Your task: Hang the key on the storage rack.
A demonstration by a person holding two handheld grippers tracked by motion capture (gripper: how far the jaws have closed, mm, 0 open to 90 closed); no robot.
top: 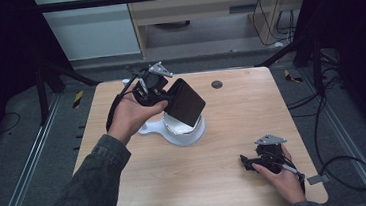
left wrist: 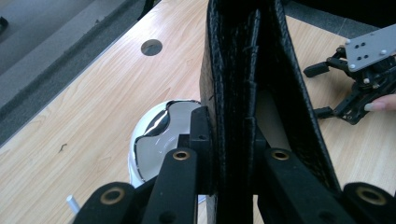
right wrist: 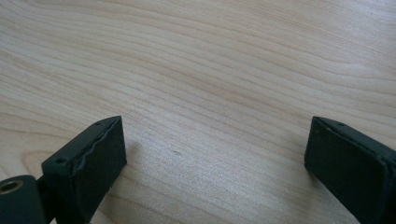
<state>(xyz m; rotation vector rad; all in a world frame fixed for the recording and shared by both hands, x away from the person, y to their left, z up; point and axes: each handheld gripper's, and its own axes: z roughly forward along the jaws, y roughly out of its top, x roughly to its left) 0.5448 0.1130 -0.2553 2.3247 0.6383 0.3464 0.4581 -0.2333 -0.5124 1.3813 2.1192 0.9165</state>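
A black leather wallet hangs tilted in the air, and my left gripper is shut on its edge. In the left gripper view the wallet stands on edge between the two black jaws, its folds gaping slightly, and the pads press both sides. Just below it a white round dish with a short handle sits on the table; its pale inside shows left of the wallet. My right gripper rests low at the table's front right. Its jaws stand wide apart over bare wood, with nothing between them.
The light wooden table has a round grey cable hole near its far edge. Black cables trail off the right side to the floor. Dark frame legs stand at both far corners.
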